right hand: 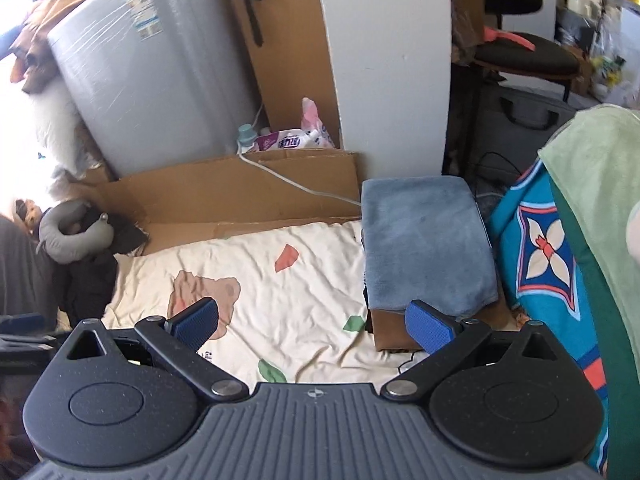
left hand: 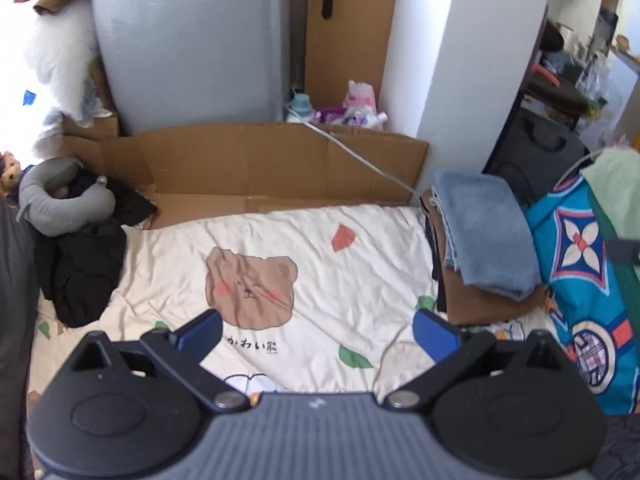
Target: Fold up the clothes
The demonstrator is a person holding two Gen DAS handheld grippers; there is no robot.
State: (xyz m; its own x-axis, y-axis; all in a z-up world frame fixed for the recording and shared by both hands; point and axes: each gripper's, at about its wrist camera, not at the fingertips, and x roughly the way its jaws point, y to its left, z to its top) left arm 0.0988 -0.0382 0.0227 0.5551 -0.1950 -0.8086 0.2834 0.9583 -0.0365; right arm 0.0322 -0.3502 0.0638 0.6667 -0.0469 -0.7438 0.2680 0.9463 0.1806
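Observation:
A folded blue-grey fleece garment [left hand: 486,228] [right hand: 424,244] lies on top of a folded brown garment [left hand: 488,304] [right hand: 390,332] at the right side of the cream bear-print bed sheet [left hand: 280,248] [right hand: 280,280]. A crumpled black garment [left hand: 86,264] [right hand: 86,280] sits at the left edge of the bed. My left gripper [left hand: 318,330] hovers open over the middle of the sheet with nothing between its blue pads. My right gripper [right hand: 312,320] is open too, its right fingertip [right hand: 428,328] in front of the near end of the folded stack.
A grey neck pillow [left hand: 60,200] rests on the black garment. Flattened cardboard [left hand: 260,164] lines the head of the bed, crossed by a white cable [left hand: 360,156]. A wrapped grey mattress [left hand: 188,40] leans behind it. A teal patterned quilt [left hand: 580,264] and a light green cloth [right hand: 592,168] crowd the right.

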